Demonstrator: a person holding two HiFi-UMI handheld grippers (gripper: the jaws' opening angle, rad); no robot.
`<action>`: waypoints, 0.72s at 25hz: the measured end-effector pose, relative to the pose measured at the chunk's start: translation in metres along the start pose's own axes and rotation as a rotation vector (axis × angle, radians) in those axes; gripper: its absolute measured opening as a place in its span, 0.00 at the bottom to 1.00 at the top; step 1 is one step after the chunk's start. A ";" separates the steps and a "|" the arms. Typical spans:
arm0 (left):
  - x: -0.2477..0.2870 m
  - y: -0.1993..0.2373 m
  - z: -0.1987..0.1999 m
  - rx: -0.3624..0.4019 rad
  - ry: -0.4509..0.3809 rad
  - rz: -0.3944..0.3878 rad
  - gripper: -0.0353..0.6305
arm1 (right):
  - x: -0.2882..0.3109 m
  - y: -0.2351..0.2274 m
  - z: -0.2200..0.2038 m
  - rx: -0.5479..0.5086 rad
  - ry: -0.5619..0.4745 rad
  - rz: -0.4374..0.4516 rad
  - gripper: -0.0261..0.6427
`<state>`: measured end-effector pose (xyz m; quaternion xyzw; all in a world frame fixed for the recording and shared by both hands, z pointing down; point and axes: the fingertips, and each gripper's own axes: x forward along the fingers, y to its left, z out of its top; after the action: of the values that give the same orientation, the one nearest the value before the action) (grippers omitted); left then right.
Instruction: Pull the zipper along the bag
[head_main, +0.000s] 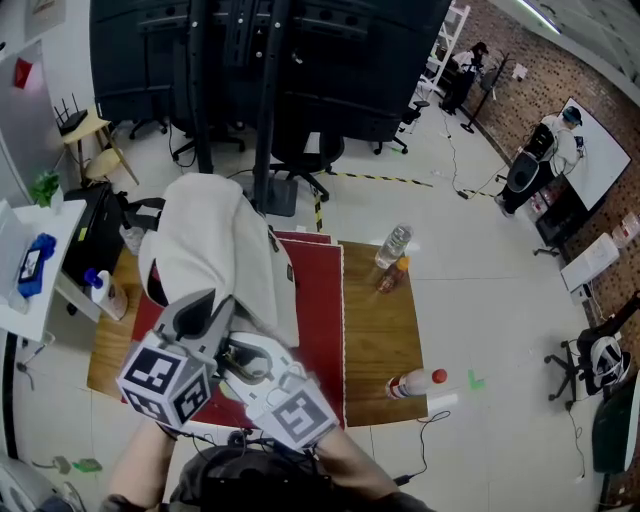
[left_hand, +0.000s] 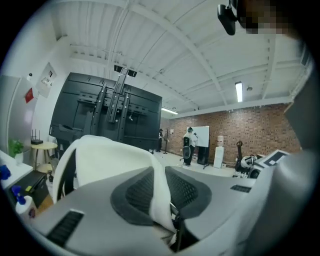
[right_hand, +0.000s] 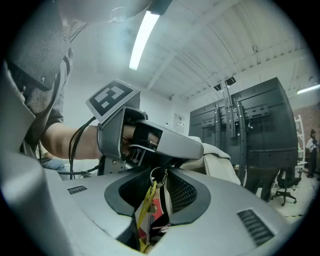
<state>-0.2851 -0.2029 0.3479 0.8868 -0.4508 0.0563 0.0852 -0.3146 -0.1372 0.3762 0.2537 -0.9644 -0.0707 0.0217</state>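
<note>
white bag (head_main: 215, 245) on the table (head_main: 385, 330), its long axis running away from the near grippers. left gripper (left_hand: 160, 192) pinches its near fabric; right gripper (right_hand: 157, 192), just right, pinches the zipper pull (right_hand: 156, 176).

The bag (head_main: 215, 250) is plain off-white. Beneath it lies a red mat (head_main: 320, 320). To the bag's right, the table (head_main: 385, 330) shows brown wood grain. Also right of the bag stand a clear bottle (head_main: 394, 243) and a small amber one (head_main: 390, 277), and a white-labelled bottle (head_main: 415, 383) with a red cap lies there. Left of the bag is a white bottle (head_main: 103, 292) with a blue top. Behind the bag runs yellow-and-black striped tape (head_main: 380, 179).

The left gripper (left_hand: 160, 200) and right gripper (right_hand: 155, 197) are pale grey with dark grey ribbed pads (left_hand: 137, 192). Each cube (head_main: 165, 382) carries black-and-white square markers. The zipper pull (right_hand: 156, 176) is a silver ring with yellow cord and a red tag.
</note>
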 end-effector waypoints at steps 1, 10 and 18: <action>0.002 -0.001 0.006 -0.026 -0.024 -0.016 0.18 | -0.002 -0.004 0.004 -0.006 -0.007 -0.012 0.24; 0.018 -0.021 0.036 -0.145 -0.110 -0.103 0.16 | -0.025 -0.032 0.015 -0.114 0.058 -0.153 0.23; 0.026 -0.034 0.038 -0.173 -0.120 -0.144 0.16 | -0.036 -0.049 -0.001 -0.058 0.027 -0.237 0.23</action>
<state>-0.2416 -0.2111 0.3114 0.9080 -0.3933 -0.0424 0.1382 -0.2592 -0.1613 0.3694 0.3660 -0.9249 -0.0974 0.0334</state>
